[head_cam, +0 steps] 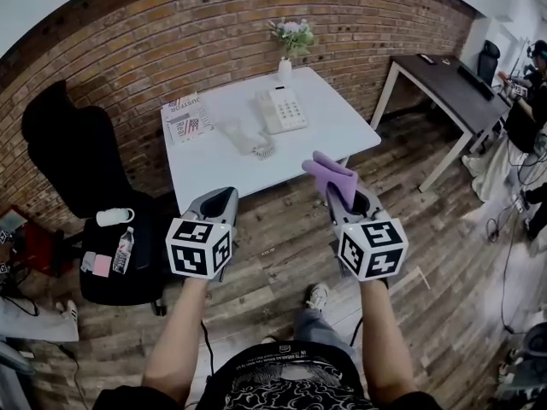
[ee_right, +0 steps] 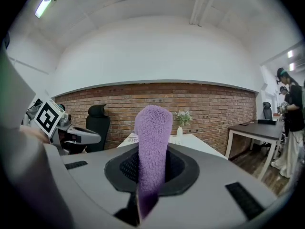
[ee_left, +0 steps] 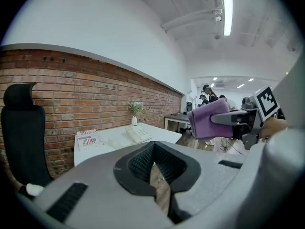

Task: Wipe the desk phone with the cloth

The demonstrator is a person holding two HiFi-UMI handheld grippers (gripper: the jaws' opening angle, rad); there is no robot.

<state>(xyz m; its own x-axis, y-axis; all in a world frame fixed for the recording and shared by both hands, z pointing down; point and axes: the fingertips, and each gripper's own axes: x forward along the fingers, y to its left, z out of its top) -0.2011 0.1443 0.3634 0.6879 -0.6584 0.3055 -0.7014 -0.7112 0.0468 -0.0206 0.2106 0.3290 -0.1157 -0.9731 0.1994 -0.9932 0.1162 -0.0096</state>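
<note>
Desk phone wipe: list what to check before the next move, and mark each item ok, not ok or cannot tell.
1. Cloth gripped: ok. The right gripper is shut on it and it sticks out past the tips.
2. Left gripper free: ok. Its jaws are together with nothing between them.
3. Grippers at the phone: not ok. Both are over the wood floor, short of the table.
4. Handset on the phone: not ok. It appears to lie on the table beside it.
5. Room around the phone: cannot tell. The vase stands just behind it, and the gap is unclear.
</note>
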